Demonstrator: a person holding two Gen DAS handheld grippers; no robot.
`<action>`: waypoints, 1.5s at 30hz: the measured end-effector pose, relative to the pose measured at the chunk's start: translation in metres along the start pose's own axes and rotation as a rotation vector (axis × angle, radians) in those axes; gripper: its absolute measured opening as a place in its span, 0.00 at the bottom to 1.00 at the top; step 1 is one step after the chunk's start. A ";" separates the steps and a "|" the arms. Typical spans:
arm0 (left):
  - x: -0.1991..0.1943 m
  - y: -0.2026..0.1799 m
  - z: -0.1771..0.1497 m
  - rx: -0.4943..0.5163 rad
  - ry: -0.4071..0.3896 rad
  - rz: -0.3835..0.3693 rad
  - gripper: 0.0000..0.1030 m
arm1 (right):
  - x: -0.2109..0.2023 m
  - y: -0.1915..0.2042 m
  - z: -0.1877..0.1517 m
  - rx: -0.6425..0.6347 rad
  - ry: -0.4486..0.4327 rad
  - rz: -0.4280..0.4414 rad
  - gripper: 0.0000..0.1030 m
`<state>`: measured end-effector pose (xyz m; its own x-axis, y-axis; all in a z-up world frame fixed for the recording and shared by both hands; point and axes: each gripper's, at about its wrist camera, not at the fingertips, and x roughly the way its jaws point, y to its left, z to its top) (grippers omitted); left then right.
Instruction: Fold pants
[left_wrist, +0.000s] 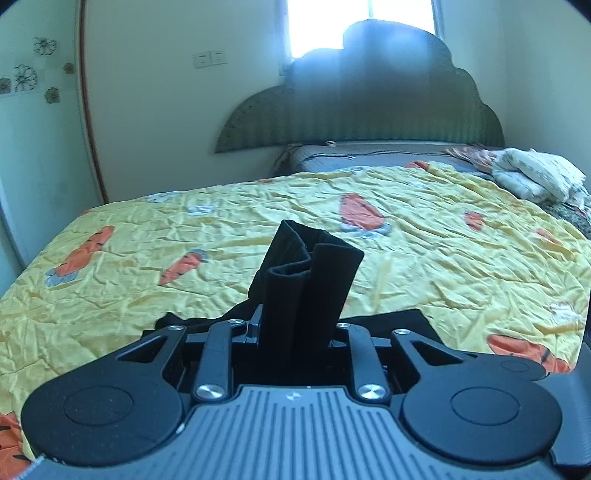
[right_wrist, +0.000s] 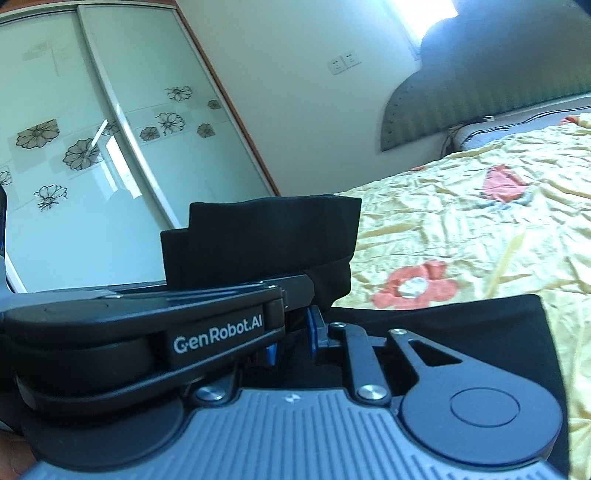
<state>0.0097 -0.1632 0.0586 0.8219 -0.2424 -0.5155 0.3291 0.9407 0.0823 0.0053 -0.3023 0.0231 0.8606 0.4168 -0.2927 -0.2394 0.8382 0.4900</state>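
The black pants (left_wrist: 306, 280) are bunched into thick upright folds, the hem edges standing above the left gripper (left_wrist: 295, 332), whose fingers are clamped on the cloth — the rest trails down onto the yellow carrot-print bedspread (left_wrist: 424, 258). The right gripper (right_wrist: 295, 295) pinches another folded black wad, though the left tool seems to hide its fingers

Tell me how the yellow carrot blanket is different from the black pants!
The yellow carrot blanket is bright with orange carrots; the black pants are plain. The blanket lies spread and crinkly over the bed; the pants are bunched in folds, clamped in the left gripper and lifted off it. Both are soft cloth.
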 end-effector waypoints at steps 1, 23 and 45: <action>0.001 -0.004 -0.001 0.006 -0.001 -0.005 0.20 | -0.002 -0.003 -0.001 0.003 -0.002 -0.007 0.16; 0.046 -0.061 -0.023 0.074 0.085 -0.130 0.21 | -0.025 -0.068 -0.025 0.096 0.023 -0.131 0.16; 0.054 -0.077 -0.029 0.097 0.114 -0.163 0.22 | -0.033 -0.083 -0.033 0.106 0.056 -0.164 0.17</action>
<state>0.0156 -0.2421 -0.0003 0.6980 -0.3554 -0.6217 0.5010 0.8627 0.0693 -0.0181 -0.3743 -0.0354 0.8574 0.2986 -0.4193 -0.0465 0.8561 0.5146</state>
